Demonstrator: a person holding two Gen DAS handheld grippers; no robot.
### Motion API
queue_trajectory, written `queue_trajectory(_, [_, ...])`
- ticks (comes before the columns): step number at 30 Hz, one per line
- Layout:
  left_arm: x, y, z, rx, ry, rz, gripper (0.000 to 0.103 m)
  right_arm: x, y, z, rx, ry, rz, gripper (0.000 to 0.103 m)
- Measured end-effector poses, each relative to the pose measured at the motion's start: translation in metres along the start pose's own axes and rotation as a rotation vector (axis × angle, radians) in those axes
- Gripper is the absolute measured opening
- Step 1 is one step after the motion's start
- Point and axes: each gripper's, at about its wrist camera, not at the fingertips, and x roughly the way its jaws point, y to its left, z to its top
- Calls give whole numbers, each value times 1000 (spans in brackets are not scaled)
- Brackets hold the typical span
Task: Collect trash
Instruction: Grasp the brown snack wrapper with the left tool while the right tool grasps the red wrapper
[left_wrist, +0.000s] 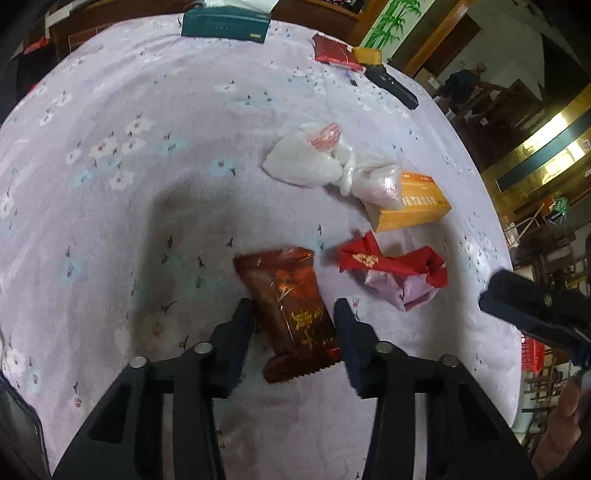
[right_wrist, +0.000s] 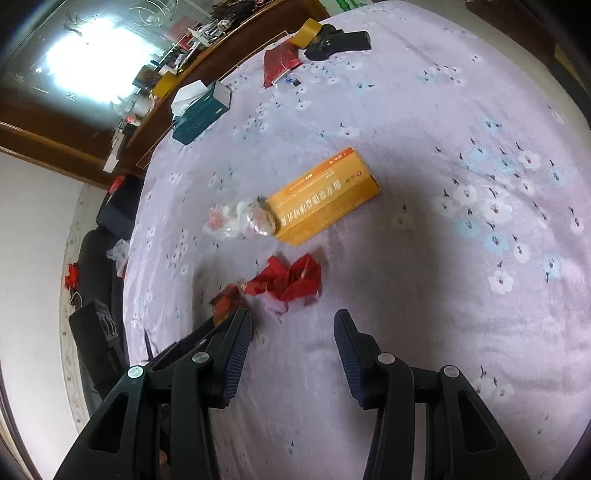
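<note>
A brown snack wrapper (left_wrist: 291, 314) lies on the lilac flowered tablecloth (left_wrist: 147, 221). My left gripper (left_wrist: 293, 319) stands over it, both pads touching its long edges, shut on it. To its right is a crumpled red and pink paper (left_wrist: 391, 273), and farther back a white plastic bag (left_wrist: 317, 155) leaning on an orange box (left_wrist: 413, 206). My right gripper (right_wrist: 291, 321) is open with nothing between its fingers, just short of the red paper (right_wrist: 291, 280). The brown wrapper (right_wrist: 227, 302) peeks out beside its left finger.
At the table's far side are a teal tissue box (left_wrist: 225, 26), a red packet (left_wrist: 336, 51), a yellow tape roll (left_wrist: 367, 55) and a black device (left_wrist: 391, 86). The round table's edge (left_wrist: 513, 332) drops off at the right. A dark seat (right_wrist: 99, 332) stands beside the table.
</note>
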Motion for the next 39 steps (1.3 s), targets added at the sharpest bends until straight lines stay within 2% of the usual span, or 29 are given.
queue_trajectory(4, [-7,6,-10,7,-1,13,31,10,6,5,-8,5,-14,50])
queue_trajectory(12, [-28,14,-38,44,-66,52,30,46,11,15,-49,21,-108,49])
queue_trajectory(16, [-39,13,-48,46,-95,54,30,57,14,11,-67,38,-112,25])
queue_trajectory(19, [-45,11,-55,45,-108,53,30,52,19,6,-112,22,-129,21])
queue_trajectory(24, [-56,-2,-66,63,-143,57,30,25,20,-10,-162,-33,-117,20])
queue_trajectory(31, [-70,-36,-82,104,-189,33,30,-36,14,-45,-207,-135,-96,20])
queue_trajectory(39, [-79,-80,-109,153,-204,16,30,-99,-13,-86,-215,-224,-98,20])
